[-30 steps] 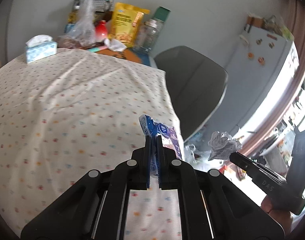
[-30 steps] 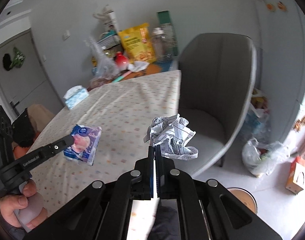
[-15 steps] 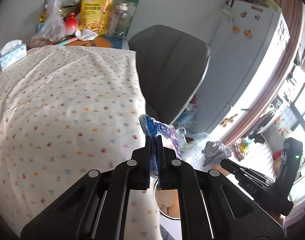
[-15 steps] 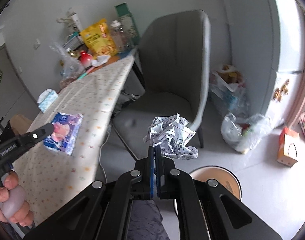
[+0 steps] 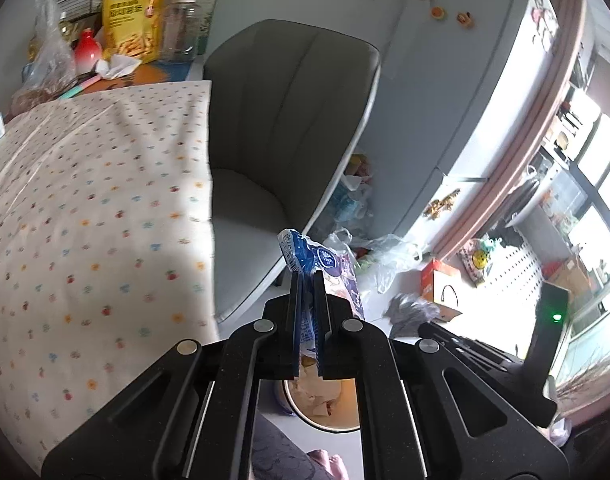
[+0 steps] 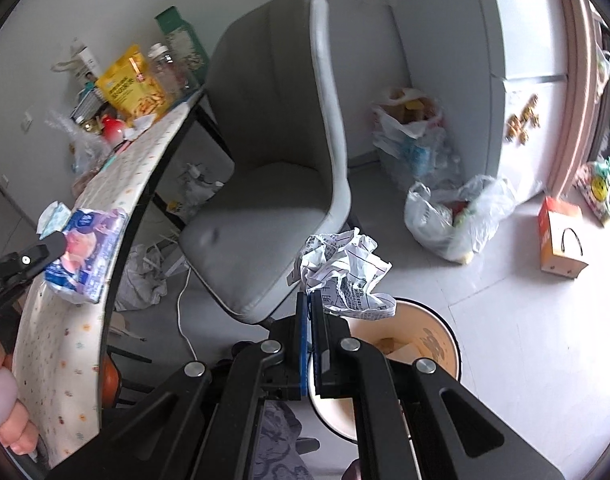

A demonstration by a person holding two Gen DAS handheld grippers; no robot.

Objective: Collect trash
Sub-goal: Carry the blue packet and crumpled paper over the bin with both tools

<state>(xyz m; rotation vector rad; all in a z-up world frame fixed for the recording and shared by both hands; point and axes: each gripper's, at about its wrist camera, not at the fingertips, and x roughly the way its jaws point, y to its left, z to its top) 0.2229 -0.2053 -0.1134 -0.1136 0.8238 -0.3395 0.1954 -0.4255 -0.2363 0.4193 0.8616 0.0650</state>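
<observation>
The crumpled paper (image 6: 347, 270) is pinched between the pressed jaws of the right gripper (image 6: 310, 298), above the round trash bin (image 6: 445, 330) on the floor. The left gripper (image 5: 308, 280) pinches a blue tissue packet (image 5: 317, 260) beside the grey chair (image 5: 281, 128), near the table (image 5: 85, 200) edge.

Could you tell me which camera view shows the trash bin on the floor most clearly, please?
The right wrist view: the trash bin shows its round rim and open inside beneath the crumpled paper. In the left wrist view, only a slice shows behind the left claw.
</observation>
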